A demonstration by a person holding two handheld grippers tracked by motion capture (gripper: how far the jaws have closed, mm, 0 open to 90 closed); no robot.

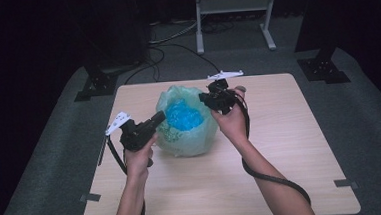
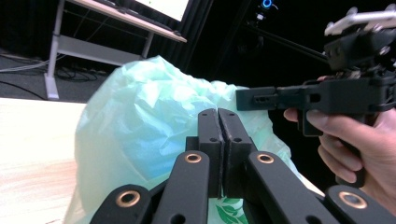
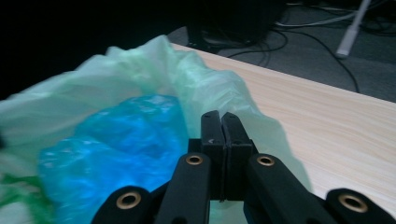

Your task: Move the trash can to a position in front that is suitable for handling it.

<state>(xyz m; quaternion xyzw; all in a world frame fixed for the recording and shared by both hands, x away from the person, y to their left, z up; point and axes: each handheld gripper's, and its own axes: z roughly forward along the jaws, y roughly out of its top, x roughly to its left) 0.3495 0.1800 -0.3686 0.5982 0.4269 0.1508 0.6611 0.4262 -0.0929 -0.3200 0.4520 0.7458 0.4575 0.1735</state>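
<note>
A pale green plastic bag (image 1: 190,137) stands open in the middle of the wooden table (image 1: 281,157), with a crumpled blue bag (image 1: 183,115) inside it. My left gripper (image 1: 160,116) is at the bag's left rim, its jaws pressed together over the green film (image 2: 140,116). My right gripper (image 1: 204,97) is at the right rim, a little higher, and is also shut on the film. In the right gripper view its closed jaws (image 3: 220,114) lie against the green wall (image 3: 140,70) beside the blue bag (image 3: 116,140). The left gripper view shows the right gripper (image 2: 240,99) level above the bag.
Bare tabletop surrounds the bag on all sides. Tape marks sit at the front corners. Behind the table are two black stand bases (image 1: 94,86) (image 1: 324,67), loose cables on the carpet and a white frame (image 1: 232,4).
</note>
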